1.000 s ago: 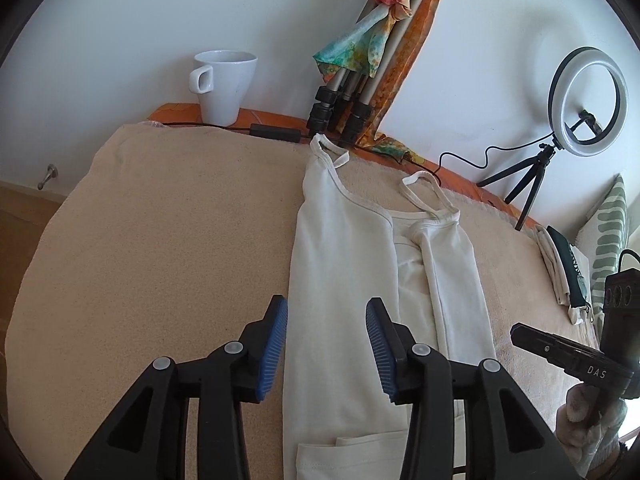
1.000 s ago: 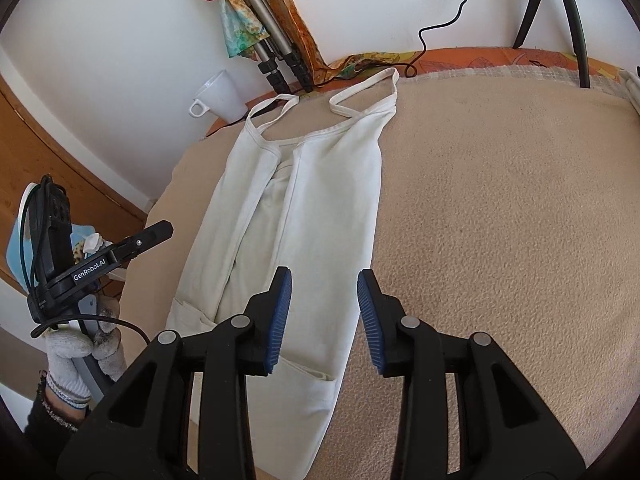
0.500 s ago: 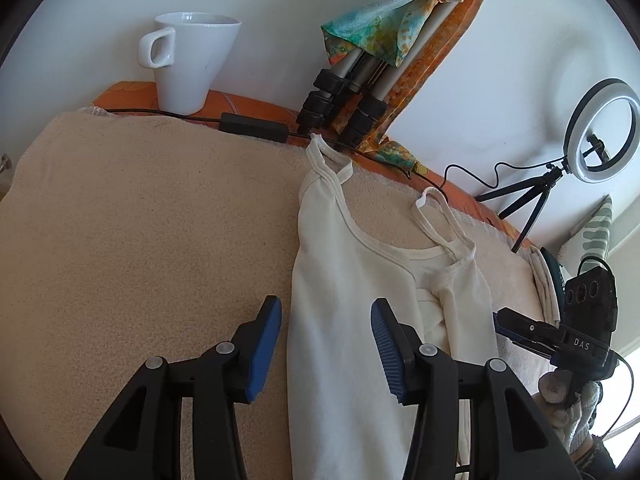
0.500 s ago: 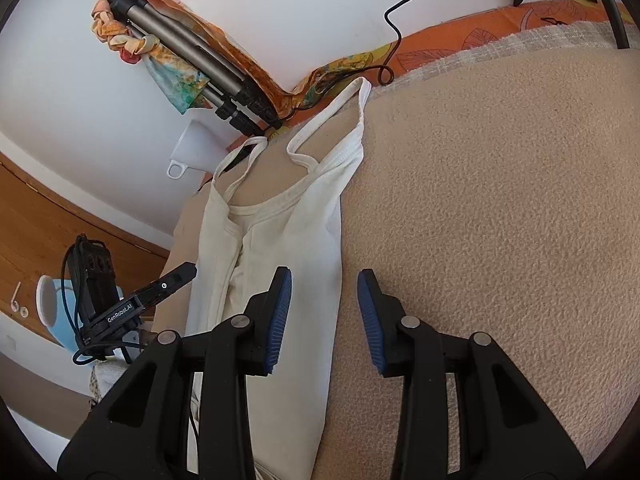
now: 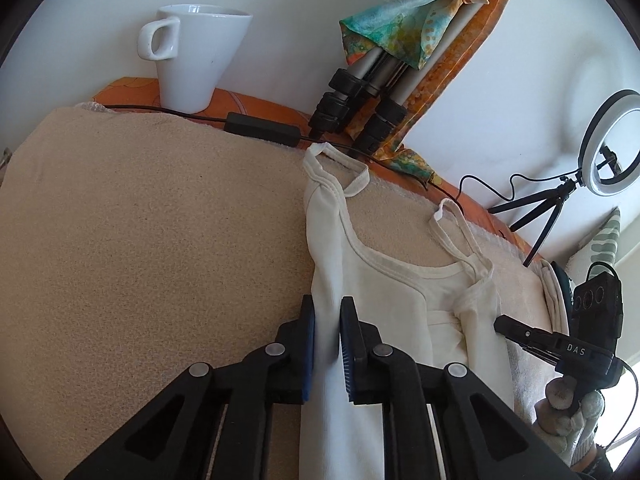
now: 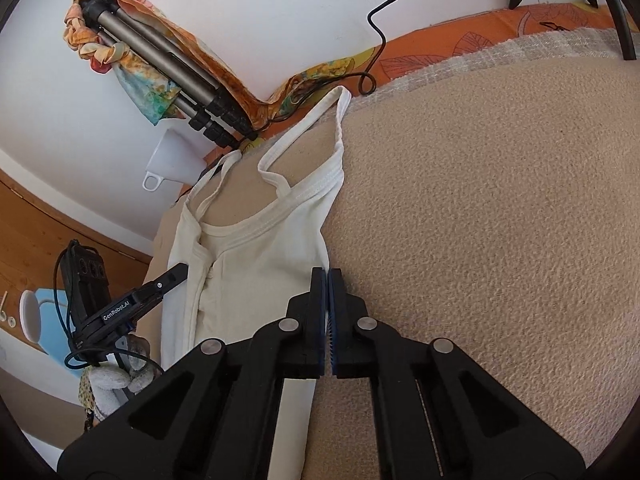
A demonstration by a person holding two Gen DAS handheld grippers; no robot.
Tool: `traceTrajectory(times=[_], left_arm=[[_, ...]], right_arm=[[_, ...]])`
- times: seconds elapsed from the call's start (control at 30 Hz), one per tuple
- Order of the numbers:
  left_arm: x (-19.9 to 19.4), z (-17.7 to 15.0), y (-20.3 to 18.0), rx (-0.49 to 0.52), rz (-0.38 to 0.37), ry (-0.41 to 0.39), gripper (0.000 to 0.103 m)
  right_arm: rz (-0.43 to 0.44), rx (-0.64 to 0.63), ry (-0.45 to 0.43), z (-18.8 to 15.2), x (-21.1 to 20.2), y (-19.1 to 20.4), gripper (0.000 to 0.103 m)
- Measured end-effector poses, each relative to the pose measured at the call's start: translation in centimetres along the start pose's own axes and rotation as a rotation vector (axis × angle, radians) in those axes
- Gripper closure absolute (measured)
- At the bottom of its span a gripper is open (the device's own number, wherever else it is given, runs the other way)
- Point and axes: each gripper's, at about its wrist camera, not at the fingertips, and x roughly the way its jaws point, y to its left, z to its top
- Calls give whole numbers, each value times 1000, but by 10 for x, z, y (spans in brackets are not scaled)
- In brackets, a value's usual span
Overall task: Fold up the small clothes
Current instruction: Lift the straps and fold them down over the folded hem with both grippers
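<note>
Beige towelling (image 5: 160, 240) covers the bed, and on it the cream camisole (image 5: 384, 292) lies lengthwise, straps toward the far wall. I am closing my left gripper (image 5: 326, 320) on its left side edge. My right gripper (image 6: 328, 280) is pinched tight on its right side edge.

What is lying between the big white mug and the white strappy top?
In the left wrist view, bare beige blanket and a black cable box lie between the white mug and the cream strappy top.
</note>
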Motion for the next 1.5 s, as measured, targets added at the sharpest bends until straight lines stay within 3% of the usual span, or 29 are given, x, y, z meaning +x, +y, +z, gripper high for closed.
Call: traceTrajectory(times=[0.07, 0.17, 0.23, 0.3, 0.53, 0.67, 0.73, 0.83, 1.5], left_arm=[[0, 2, 1, -6, -41, 11, 71], [-3, 8, 3, -31, -69, 2, 57], [-3, 13, 4, -40, -80, 1, 53], [1, 18, 4, -36, -80, 10, 53], [15, 30, -1, 21, -44, 21, 60], [21, 34, 3, 18, -23, 6, 79], [22, 35, 6, 9, -24, 9, 91], [20, 35, 9, -10, -41, 7, 102], [-70, 22, -29, 20, -151, -93, 103]], right_arm=[[-6, -23, -5, 0, -2, 2, 100], [50, -12, -7, 3, -8, 0, 93], [78, -10, -26, 6, -14, -2, 77], [90, -11, -42, 11, -15, -3, 74], [104, 30, -1, 27, 10, -11, 74], [97, 32, 4, 35, 18, -10, 79], [77, 15, 6, 38, 22, -7, 92], [63, 11, 8, 40, 24, -5, 96], [172, -81, -103, 30, -47, 40, 99]])
